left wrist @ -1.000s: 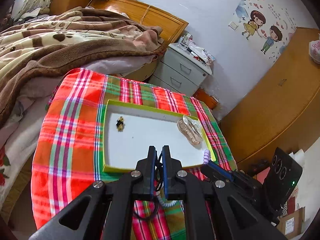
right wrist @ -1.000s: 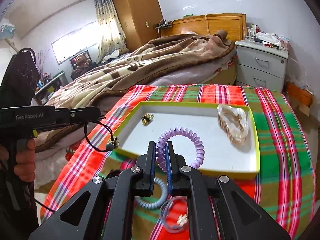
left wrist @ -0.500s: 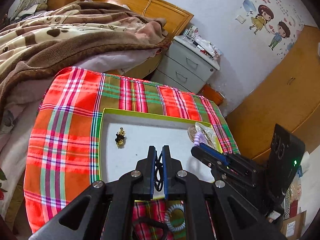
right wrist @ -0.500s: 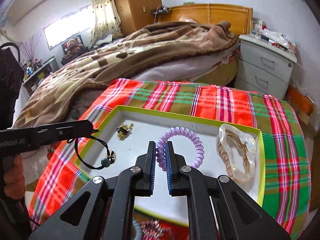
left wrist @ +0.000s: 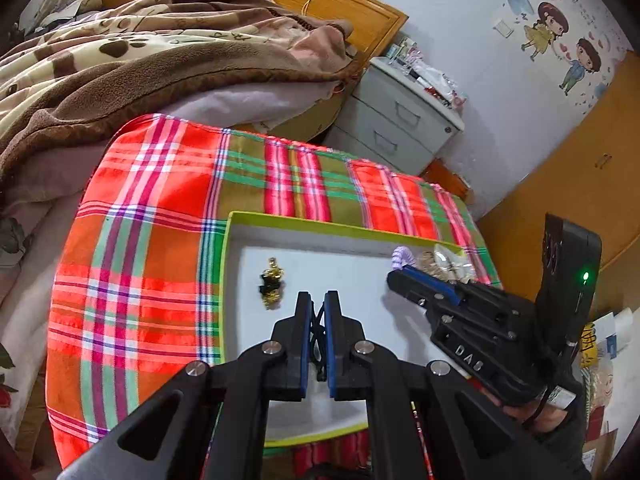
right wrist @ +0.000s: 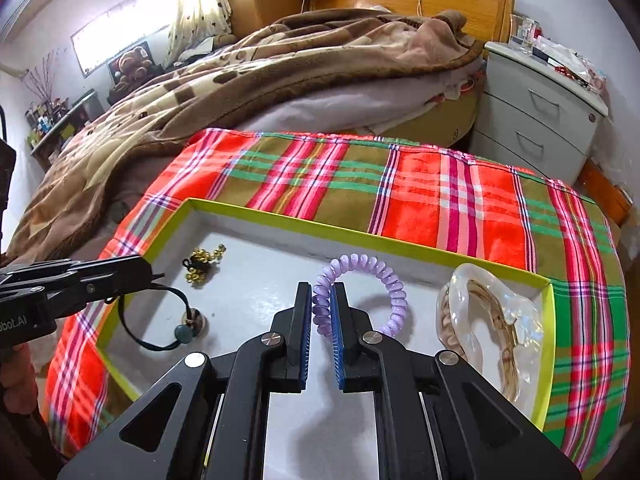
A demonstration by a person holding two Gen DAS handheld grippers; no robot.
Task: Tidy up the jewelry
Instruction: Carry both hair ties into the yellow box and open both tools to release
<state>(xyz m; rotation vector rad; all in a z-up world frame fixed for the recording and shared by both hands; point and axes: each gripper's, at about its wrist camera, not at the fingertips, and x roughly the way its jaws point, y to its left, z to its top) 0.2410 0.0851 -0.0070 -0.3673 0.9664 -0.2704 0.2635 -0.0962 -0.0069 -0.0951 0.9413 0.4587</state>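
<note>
Plaid cloth (right wrist: 420, 196) carries a green-rimmed tray (right wrist: 400, 242) beside the bed. Right gripper (right wrist: 321, 304) is clamped on a purple coil band (right wrist: 384, 280) over the tray centre. Left gripper (right wrist: 150, 274) pinches a black beaded cord (right wrist: 160, 344) above the tray's left edge. Gold trinket (right wrist: 202, 266) lies near the far-left corner, clear hair claw (right wrist: 488, 328) along the right edge.

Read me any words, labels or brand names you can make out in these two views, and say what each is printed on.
"DAS", as far as it reads: white letters on the black body of the right tool, seen from the left wrist.
"bot.AI": cut off at the frame edge, on the black body of the left tool, seen from the right wrist.
Writing beside the cartoon wall sticker of two children: too small to read.
</note>
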